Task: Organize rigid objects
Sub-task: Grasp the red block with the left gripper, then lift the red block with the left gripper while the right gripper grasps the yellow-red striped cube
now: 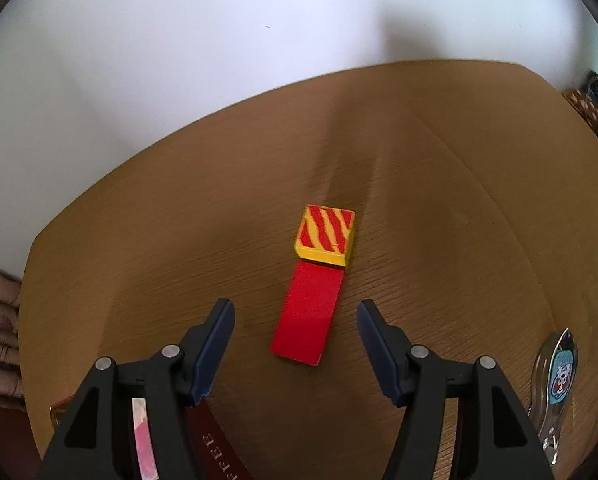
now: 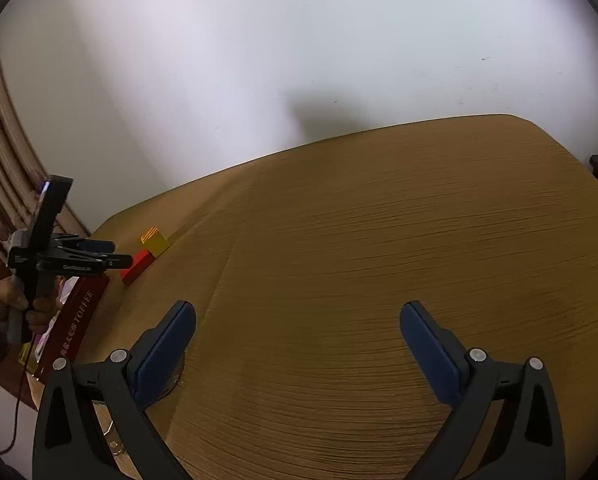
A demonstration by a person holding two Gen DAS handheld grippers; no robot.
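A plain red block (image 1: 307, 312) lies on the wooden table (image 1: 439, 200). A yellow block with red stripes (image 1: 325, 236) touches its far end. My left gripper (image 1: 295, 305) is open and hangs over the near half of the red block, one finger on each side, and the pads do not touch it. The right wrist view shows the same left gripper (image 2: 121, 254), held by a hand (image 2: 7, 300), just above the red block (image 2: 139, 266) and short of the yellow block (image 2: 157, 240). My right gripper (image 2: 299, 310) is open over bare table, with nothing between its fingers.
A maroon toffee box (image 2: 75, 320) lies at the table's near left corner, under the left gripper's body (image 1: 215, 440). A clear spoon-shaped piece with a cartoon sticker (image 1: 559, 376) lies to the right. A white wall stands behind the table's curved far edge.
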